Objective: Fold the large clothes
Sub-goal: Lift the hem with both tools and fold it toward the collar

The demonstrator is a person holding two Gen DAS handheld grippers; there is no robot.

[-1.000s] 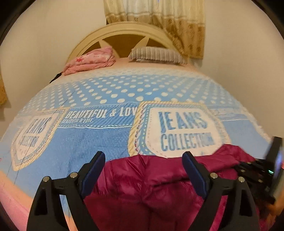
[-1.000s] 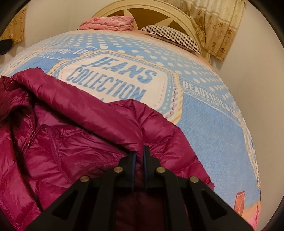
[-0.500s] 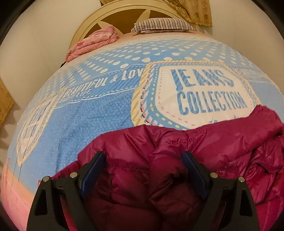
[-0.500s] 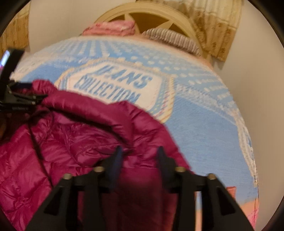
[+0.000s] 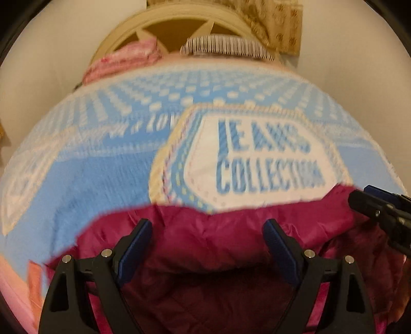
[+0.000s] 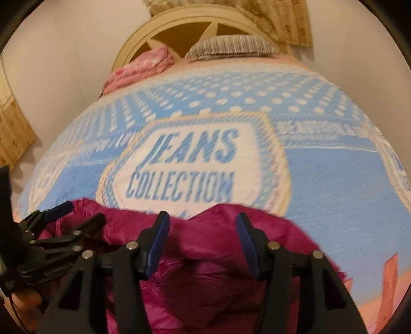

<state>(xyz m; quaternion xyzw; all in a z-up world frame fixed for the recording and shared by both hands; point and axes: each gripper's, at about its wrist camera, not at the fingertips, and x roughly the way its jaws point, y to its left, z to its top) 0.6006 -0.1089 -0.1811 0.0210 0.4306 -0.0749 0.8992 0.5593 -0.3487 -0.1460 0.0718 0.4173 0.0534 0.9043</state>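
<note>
A magenta puffer jacket (image 5: 205,246) lies crumpled on the near part of the bed, seen from the other side as the jacket (image 6: 205,257). My left gripper (image 5: 206,231) hovers over its left part, jaws wide open, with fabric below and between the fingers but no pad pressing. It also shows as the left gripper (image 6: 84,212) in the right wrist view. My right gripper (image 6: 202,221) stands open above the jacket's right part, its pads clear of the fabric. The right gripper (image 5: 359,194) shows at the left view's right edge.
The blue bedspread (image 5: 102,174), printed "JEANS COLLECTION", stretches beyond the jacket. At the head lie a striped pillow (image 5: 223,46) and a folded pink blanket (image 5: 123,61), in front of a cream headboard (image 6: 205,23). Walls and curtains flank the bed.
The right gripper has let go of the jacket fold, opened, rolled and lifted a little. The left gripper, still open, has sunk closer over the jacket.
</note>
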